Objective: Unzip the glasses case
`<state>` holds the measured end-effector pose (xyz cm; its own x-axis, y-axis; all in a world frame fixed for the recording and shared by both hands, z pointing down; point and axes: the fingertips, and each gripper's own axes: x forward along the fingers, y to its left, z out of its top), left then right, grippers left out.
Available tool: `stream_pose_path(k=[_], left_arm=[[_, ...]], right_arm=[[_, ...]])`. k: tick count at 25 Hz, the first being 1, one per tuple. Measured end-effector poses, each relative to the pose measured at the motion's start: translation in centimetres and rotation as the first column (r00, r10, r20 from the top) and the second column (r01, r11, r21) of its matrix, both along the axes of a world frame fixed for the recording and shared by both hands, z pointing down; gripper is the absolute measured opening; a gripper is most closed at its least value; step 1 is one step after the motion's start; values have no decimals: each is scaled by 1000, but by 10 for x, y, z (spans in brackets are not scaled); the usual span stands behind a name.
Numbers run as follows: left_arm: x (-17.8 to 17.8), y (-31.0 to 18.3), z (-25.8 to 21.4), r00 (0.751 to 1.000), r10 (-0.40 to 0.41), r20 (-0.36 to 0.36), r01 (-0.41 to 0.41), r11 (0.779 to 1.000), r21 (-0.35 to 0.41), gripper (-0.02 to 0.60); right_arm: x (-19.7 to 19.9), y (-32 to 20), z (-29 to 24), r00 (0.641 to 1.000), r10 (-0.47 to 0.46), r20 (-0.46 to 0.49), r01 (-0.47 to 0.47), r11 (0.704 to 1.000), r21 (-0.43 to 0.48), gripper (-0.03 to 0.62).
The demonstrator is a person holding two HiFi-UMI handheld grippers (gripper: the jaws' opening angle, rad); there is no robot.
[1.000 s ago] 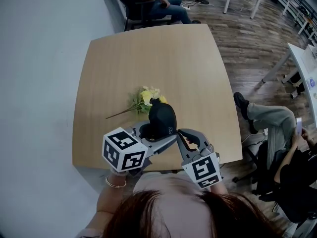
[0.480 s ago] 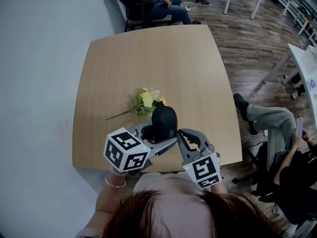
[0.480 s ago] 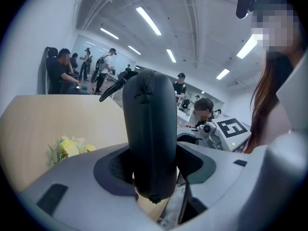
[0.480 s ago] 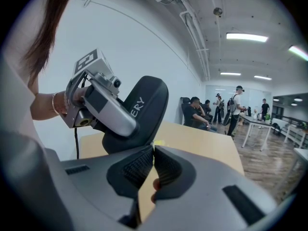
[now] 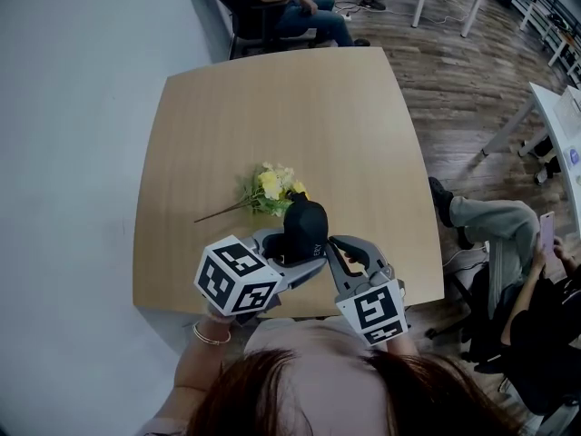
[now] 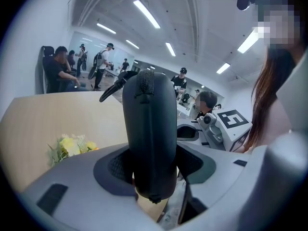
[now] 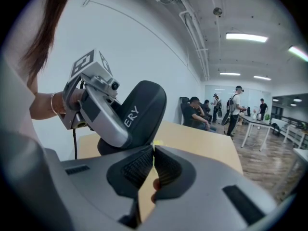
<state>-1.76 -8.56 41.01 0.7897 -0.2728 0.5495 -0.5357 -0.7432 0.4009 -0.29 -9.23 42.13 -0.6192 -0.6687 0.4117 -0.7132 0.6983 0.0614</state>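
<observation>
Left gripper (image 6: 153, 174) clamps the black glasses case (image 6: 149, 119) upright above the table (image 5: 272, 107), right gripper (image 7: 153, 152) pinched closed just beside it

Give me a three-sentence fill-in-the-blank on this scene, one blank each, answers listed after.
1. The left hand-held gripper holds the black oval zipped glasses case between its ____.
2. The right hand-held gripper has its jaws ____, with nothing between them.
3. On the light wooden table lies a bunch of ____ flowers.
Missing words: jaws; shut; yellow.
</observation>
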Motion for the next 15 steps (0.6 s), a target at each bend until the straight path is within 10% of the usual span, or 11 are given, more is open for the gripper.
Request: stream_pose_path(k=[15], left_arm=[[1, -1, 12, 999, 35, 35, -33, 999, -33, 250]], right_arm=[[3, -9, 2, 1000, 11, -4, -11, 1000, -8, 18]])
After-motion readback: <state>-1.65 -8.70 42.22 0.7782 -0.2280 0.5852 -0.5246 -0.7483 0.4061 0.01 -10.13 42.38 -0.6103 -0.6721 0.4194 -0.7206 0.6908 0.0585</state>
